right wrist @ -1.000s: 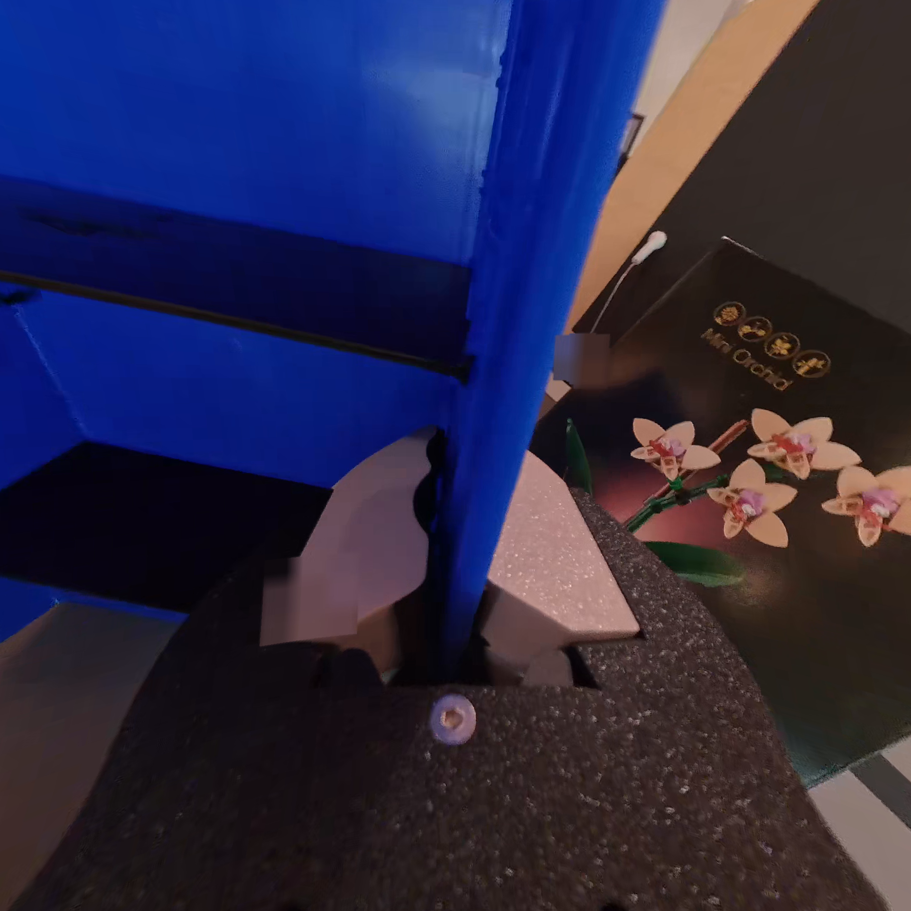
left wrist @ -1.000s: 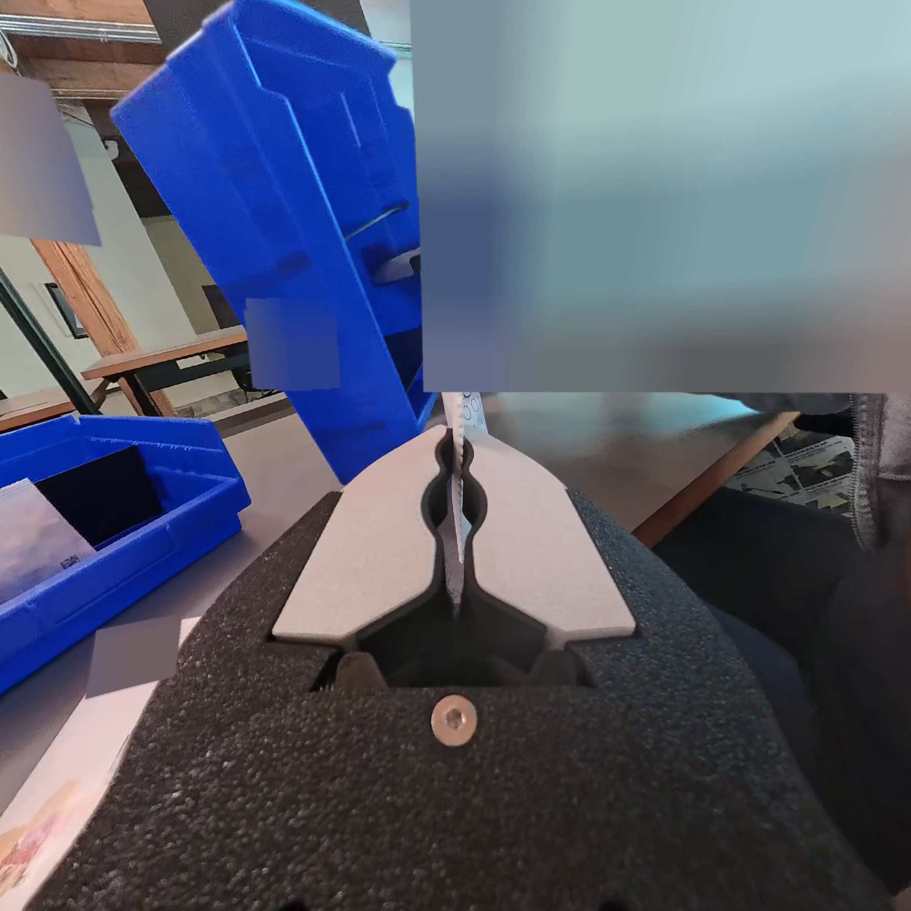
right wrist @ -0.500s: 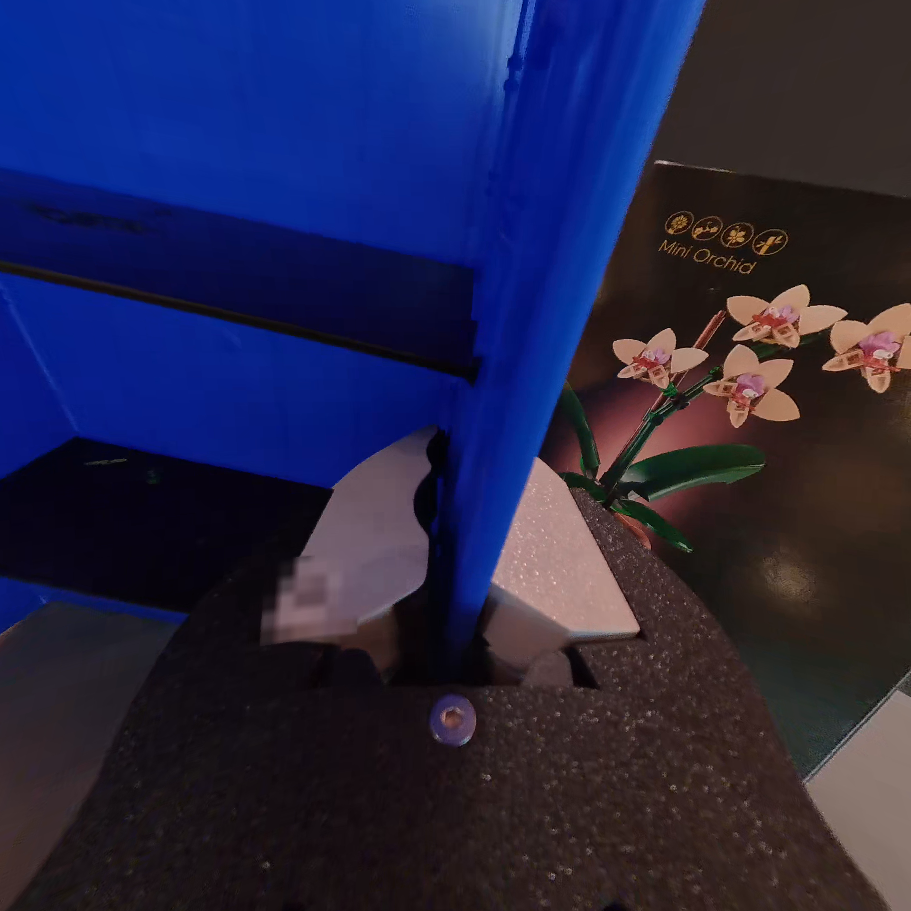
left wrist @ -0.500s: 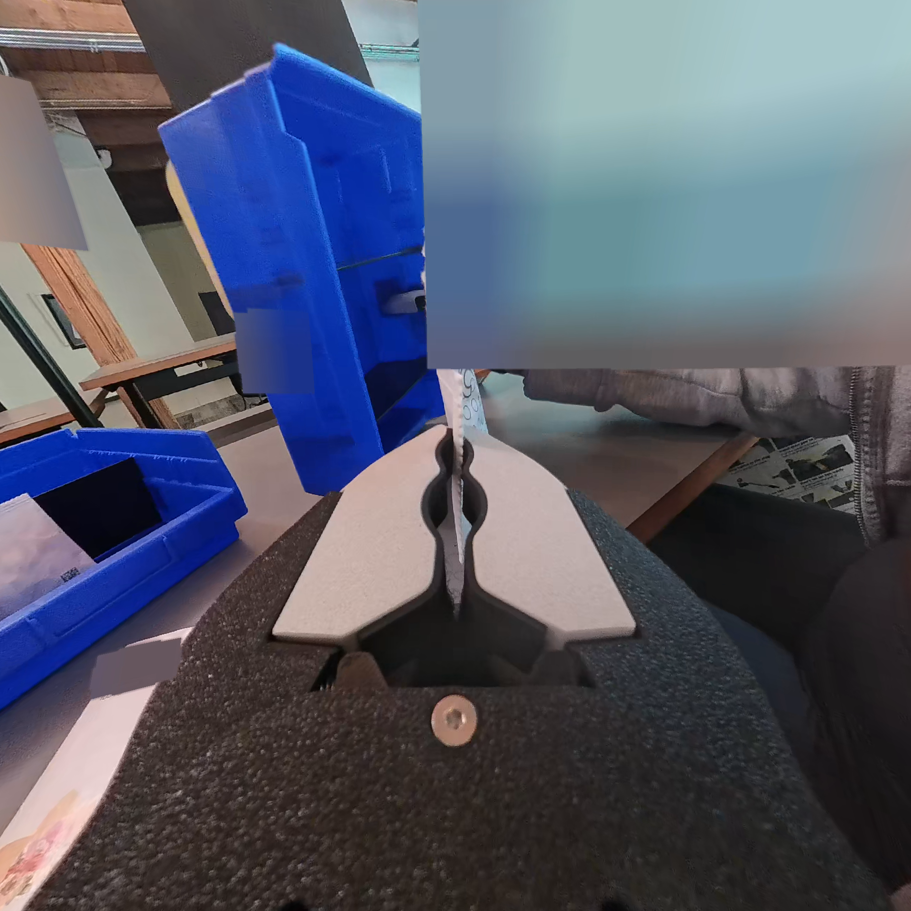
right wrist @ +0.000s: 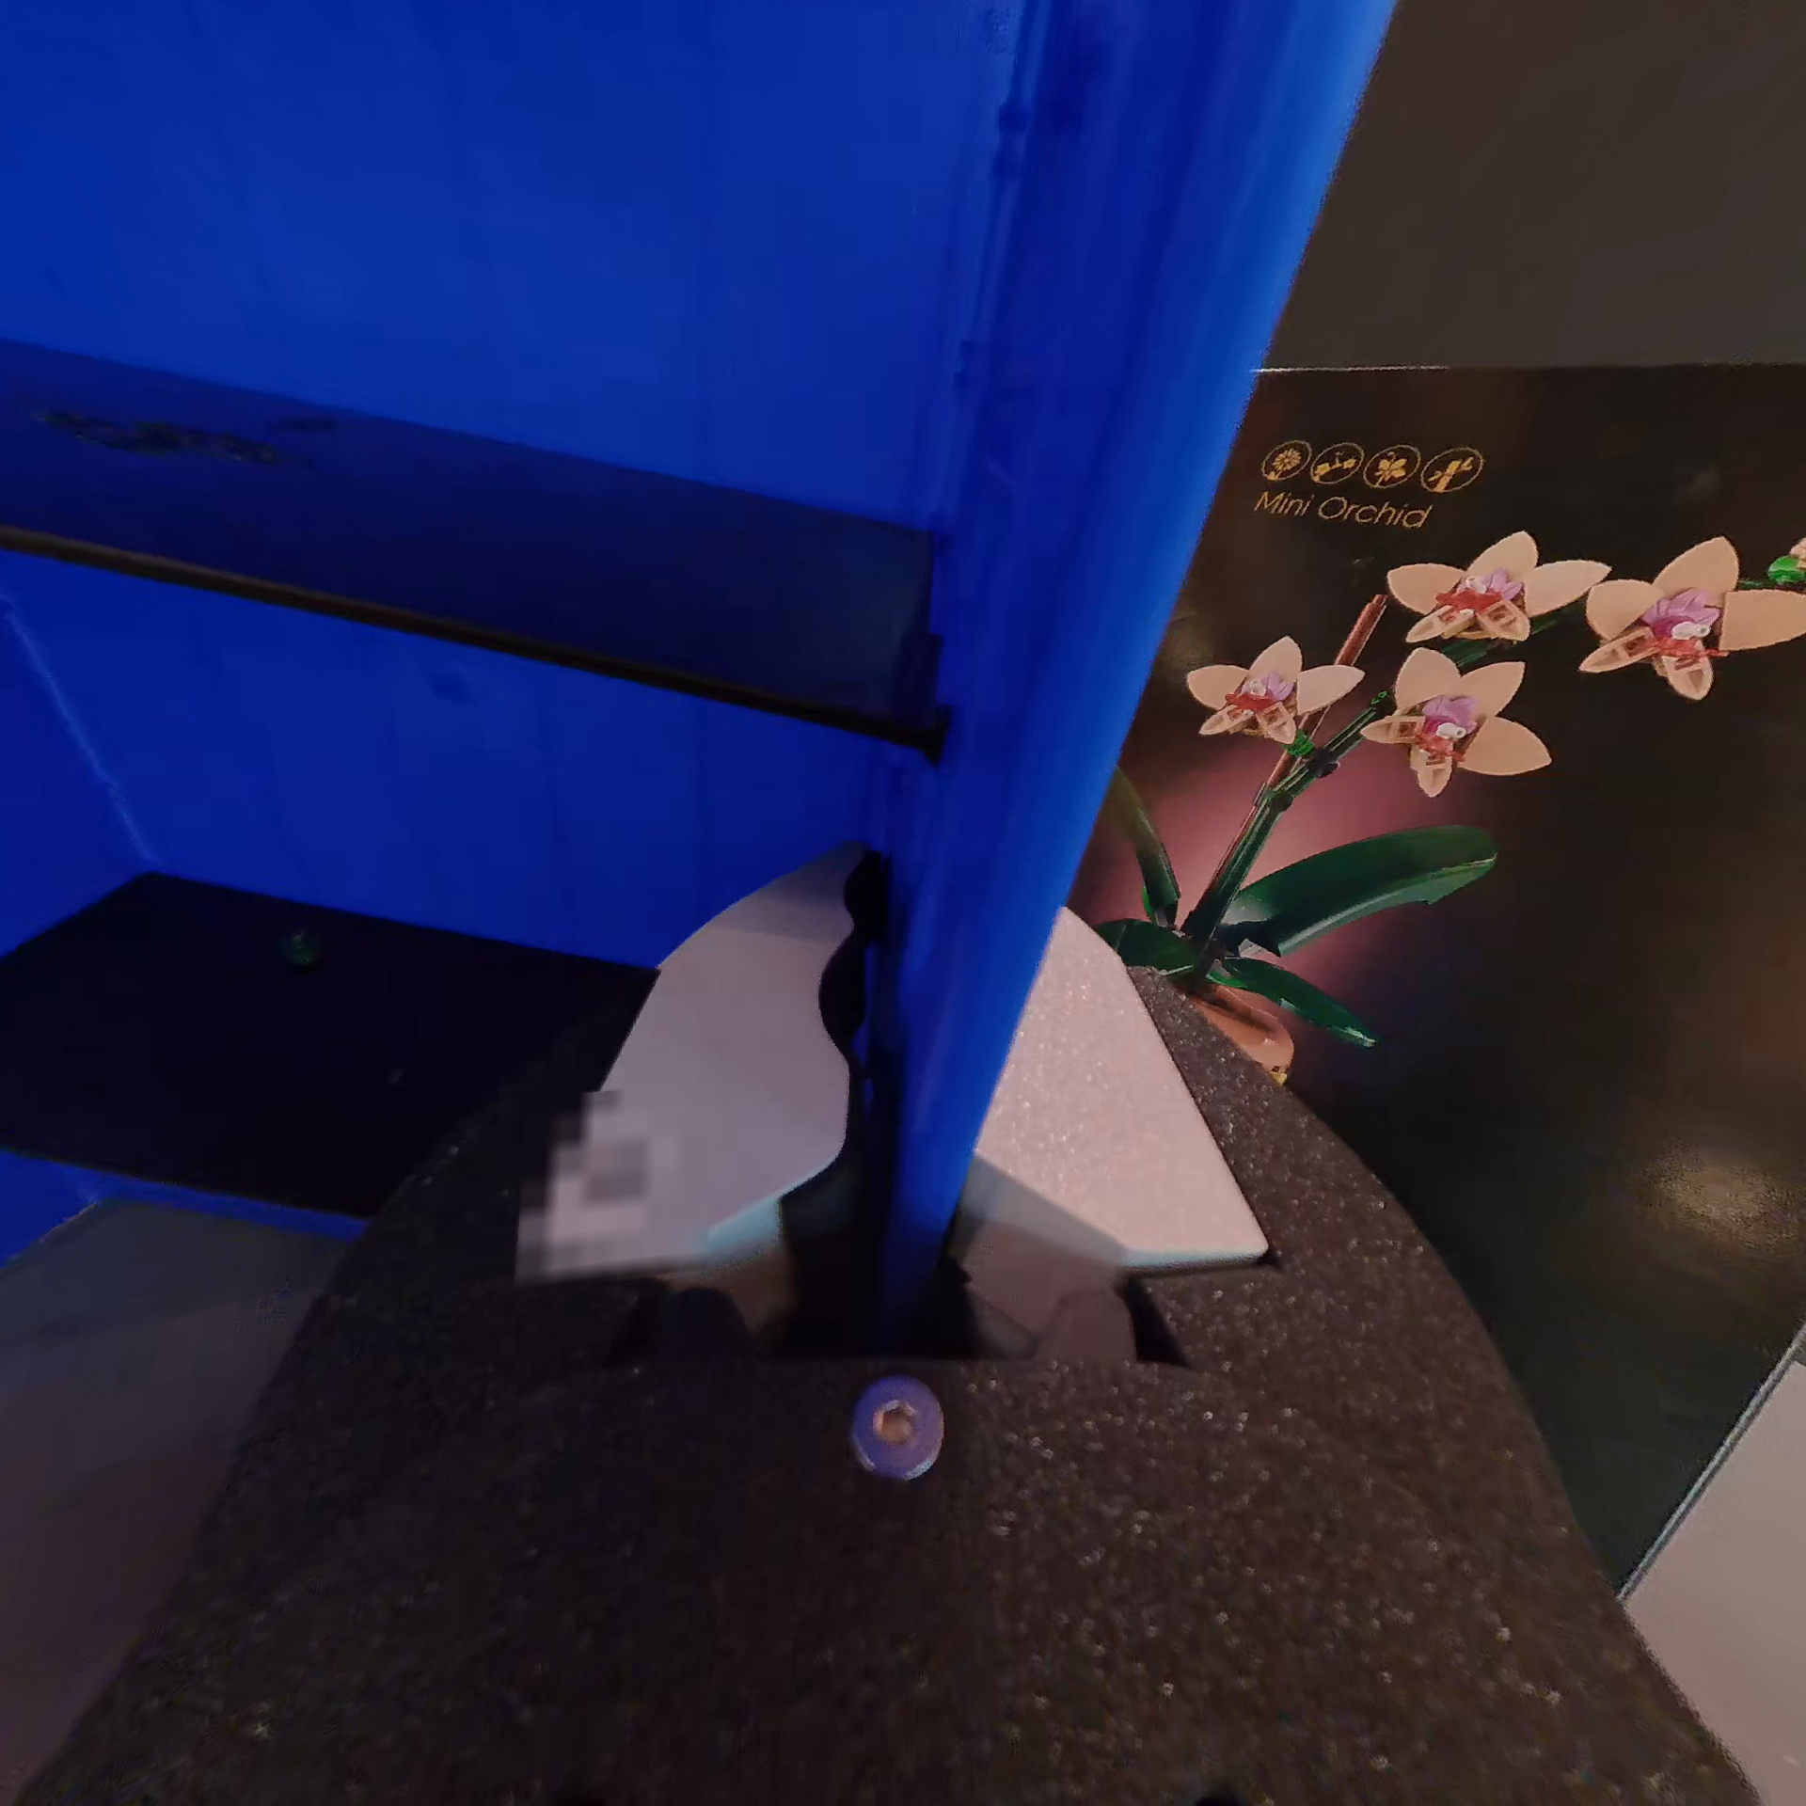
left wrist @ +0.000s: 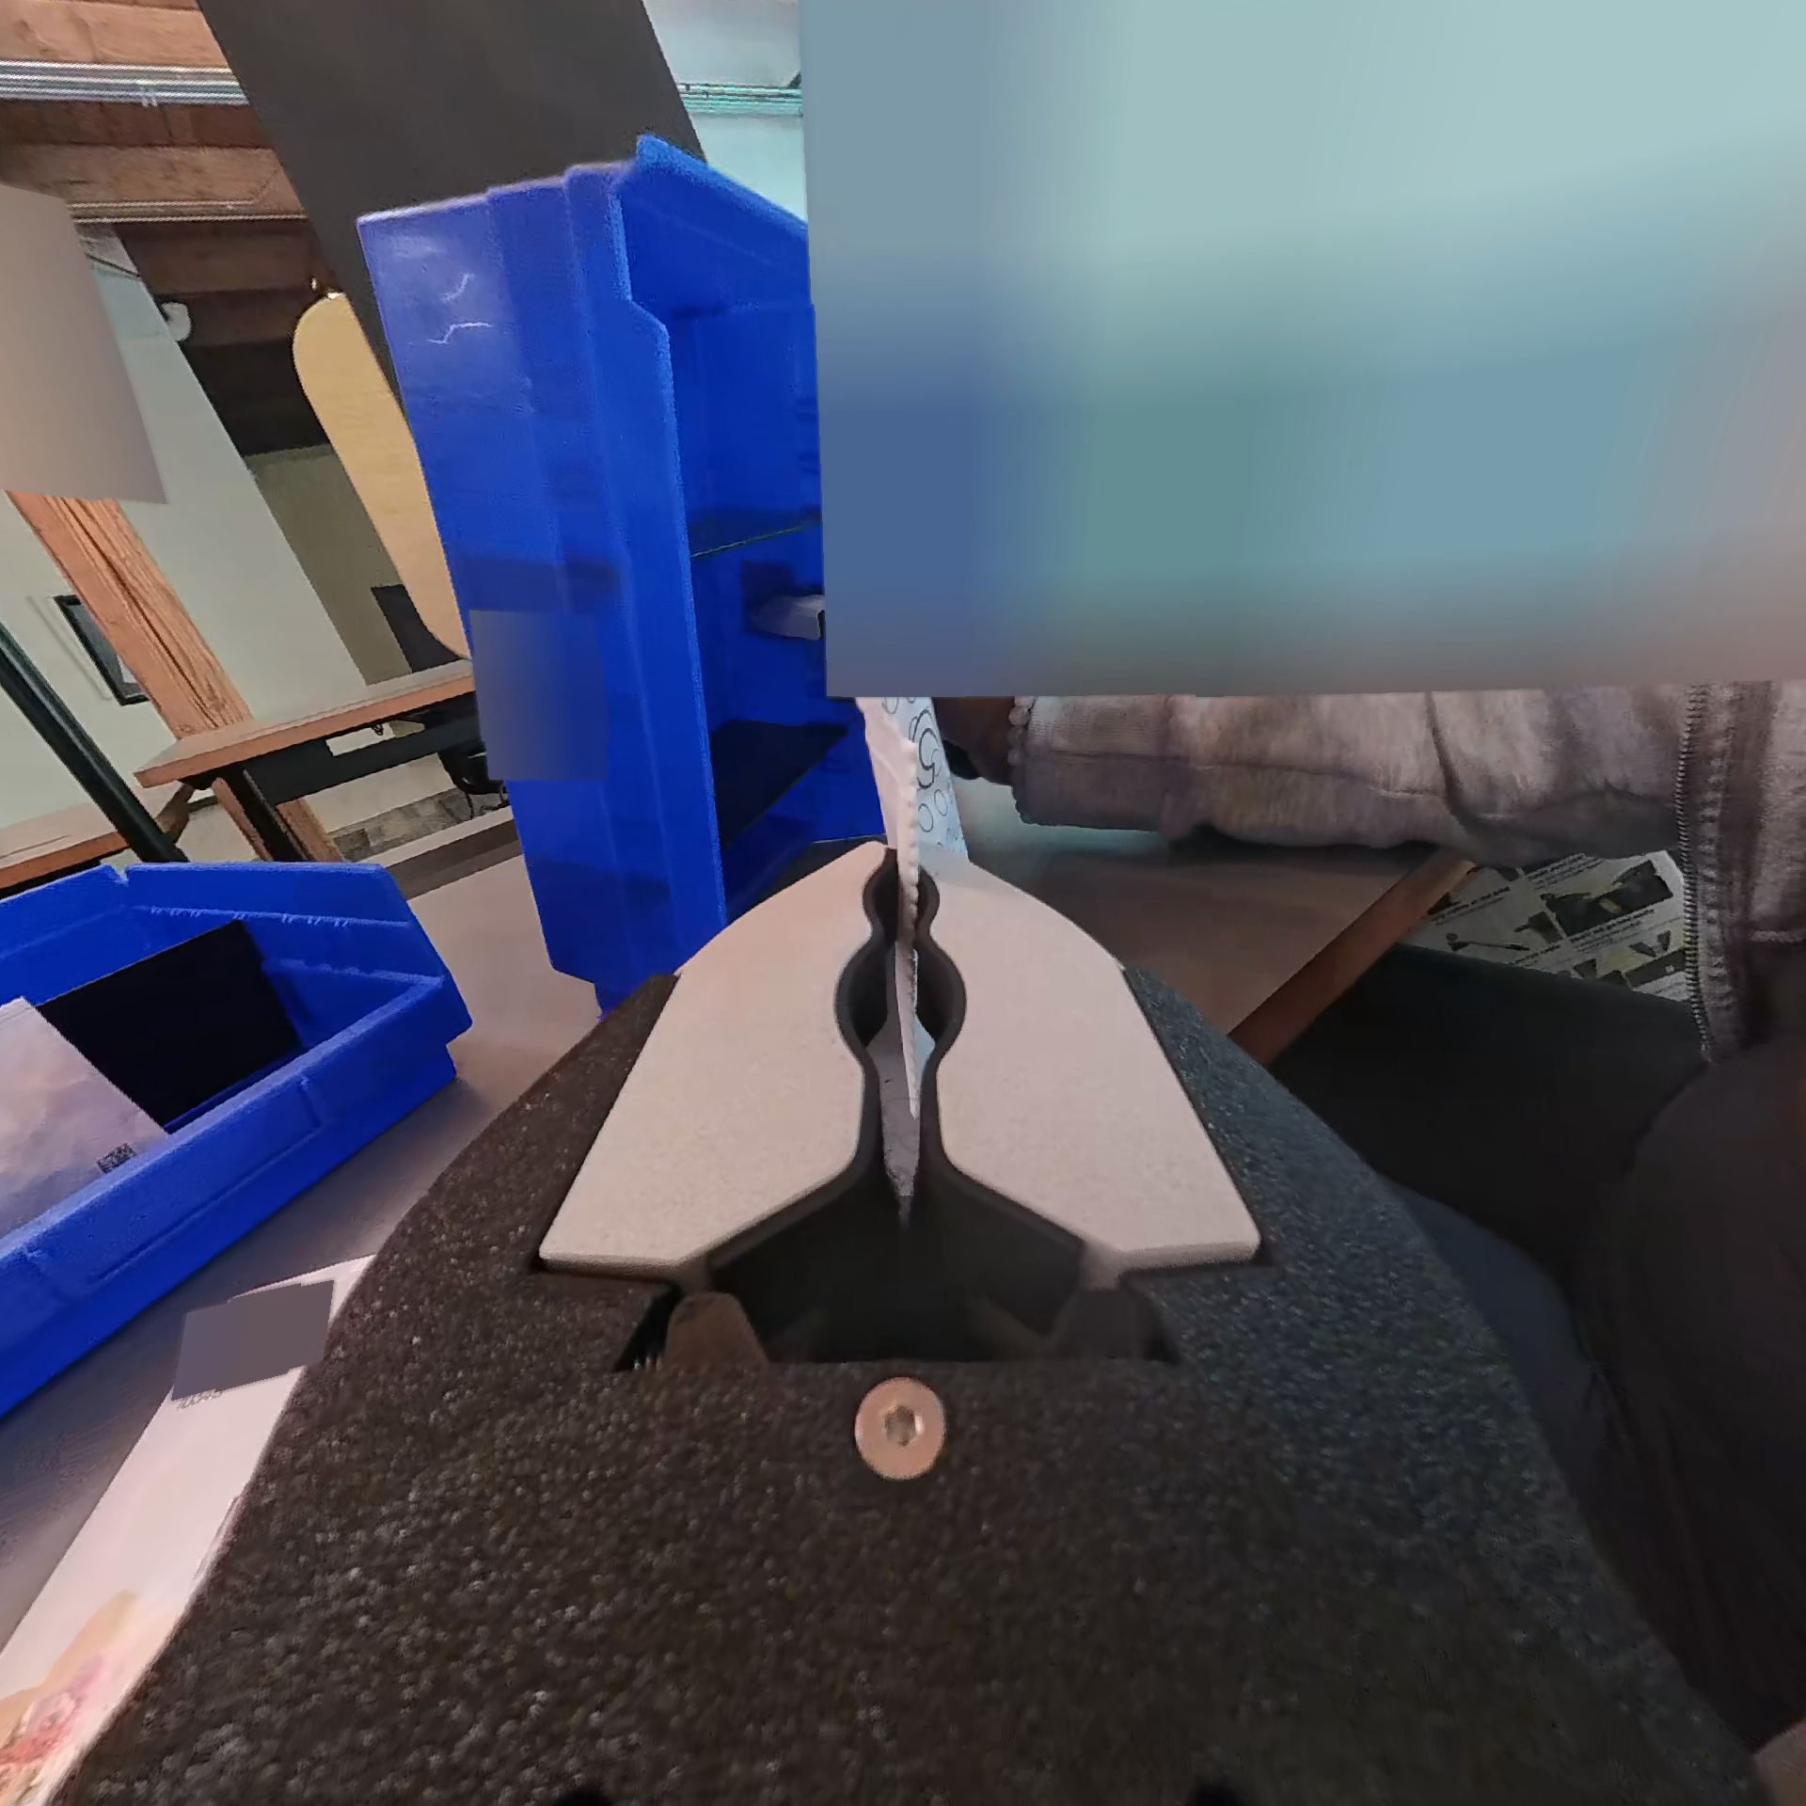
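Left wrist view: the left gripper (left wrist: 904, 884) is clenched on a thin white bag with a serrated edge (left wrist: 907, 831), held edge-on between its grey fingers (left wrist: 723, 1065); ahead, a blue bin (left wrist: 586, 586) stands tipped up on end on the grey table (left wrist: 489, 938), while a second blue bin (left wrist: 244, 1055) lies flat to the left (a grey-sleeved arm (left wrist: 1270, 772) reaches in behind). Right wrist view: the right gripper (right wrist: 938, 909) grasps the upended bin's side wall (right wrist: 1075, 586); a dark box printed with orchids (right wrist: 1466, 782) lies just beside it.
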`<state>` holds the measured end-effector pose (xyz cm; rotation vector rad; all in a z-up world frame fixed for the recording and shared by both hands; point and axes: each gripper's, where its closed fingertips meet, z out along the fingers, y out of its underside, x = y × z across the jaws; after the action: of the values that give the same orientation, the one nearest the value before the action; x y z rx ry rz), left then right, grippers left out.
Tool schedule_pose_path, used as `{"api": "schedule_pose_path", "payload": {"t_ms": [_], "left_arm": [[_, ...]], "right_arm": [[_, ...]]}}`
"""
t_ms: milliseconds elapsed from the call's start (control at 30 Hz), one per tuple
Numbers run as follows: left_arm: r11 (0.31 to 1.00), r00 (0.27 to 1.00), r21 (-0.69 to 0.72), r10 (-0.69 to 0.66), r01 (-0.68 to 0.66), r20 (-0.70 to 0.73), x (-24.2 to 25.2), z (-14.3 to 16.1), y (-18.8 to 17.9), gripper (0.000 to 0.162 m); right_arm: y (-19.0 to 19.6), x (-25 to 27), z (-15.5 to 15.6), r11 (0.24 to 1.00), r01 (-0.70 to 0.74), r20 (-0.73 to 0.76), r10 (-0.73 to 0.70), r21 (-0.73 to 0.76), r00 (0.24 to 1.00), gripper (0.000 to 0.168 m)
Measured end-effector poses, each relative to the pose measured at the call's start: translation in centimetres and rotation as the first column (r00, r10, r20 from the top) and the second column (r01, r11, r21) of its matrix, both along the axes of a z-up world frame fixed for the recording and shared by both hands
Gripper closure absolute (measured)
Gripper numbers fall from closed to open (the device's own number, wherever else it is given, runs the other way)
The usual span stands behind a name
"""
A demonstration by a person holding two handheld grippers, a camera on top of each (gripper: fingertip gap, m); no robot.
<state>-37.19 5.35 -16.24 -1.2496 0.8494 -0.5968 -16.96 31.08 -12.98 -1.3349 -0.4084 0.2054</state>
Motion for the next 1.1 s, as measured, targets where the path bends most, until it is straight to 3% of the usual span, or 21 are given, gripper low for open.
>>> {"api": "schedule_pose_path", "payload": {"t_ms": [800,1100], "left_arm": [[0.999,1.000,0.026,-0.020,0.019,0.009,0.1,0.4,-0.6,0.162],[0.999,1.000,0.027,-0.030,0.030,0.008,0.4,0.4,-0.8,0.162]], "right_arm": [[-1.3,1.2,1.4,0.985,0.035,-0.133,-0.012,0.166,0.991,0.164],[-0.9,1.5,0.3,0.991,0.036,-0.169,-0.013,0.132,0.986,0.164]]}}
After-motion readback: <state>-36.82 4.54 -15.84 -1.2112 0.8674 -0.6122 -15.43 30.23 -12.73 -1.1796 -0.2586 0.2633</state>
